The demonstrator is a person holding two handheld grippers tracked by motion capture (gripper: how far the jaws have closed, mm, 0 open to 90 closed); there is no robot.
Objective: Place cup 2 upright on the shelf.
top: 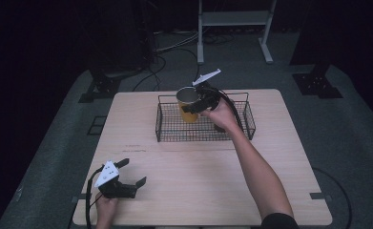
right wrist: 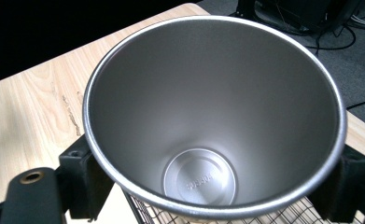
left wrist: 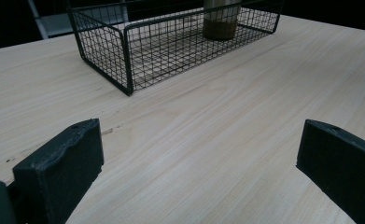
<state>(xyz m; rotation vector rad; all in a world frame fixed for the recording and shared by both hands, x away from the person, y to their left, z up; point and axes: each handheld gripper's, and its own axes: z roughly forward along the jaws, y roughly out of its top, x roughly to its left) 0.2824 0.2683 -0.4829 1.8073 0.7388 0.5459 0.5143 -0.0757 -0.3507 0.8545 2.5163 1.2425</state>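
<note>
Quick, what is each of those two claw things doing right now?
Left gripper: open, empty, low over the table.
Right gripper: fingers closed on the yellow metal cup, over the wire basket.

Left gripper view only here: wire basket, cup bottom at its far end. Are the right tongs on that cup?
Observer: Yes. In the high view the right tongs clamp the yellow cup near its rim, in the back left part of the basket.
Operator: Anything in the cup?
Observer: No. The right gripper view looks straight into it: bare steel down to the bottom, empty.
Operator: Where are my left tongs on the table?
Observer: The left tongs are near the front left corner of the table, open, well apart from the basket.
</note>
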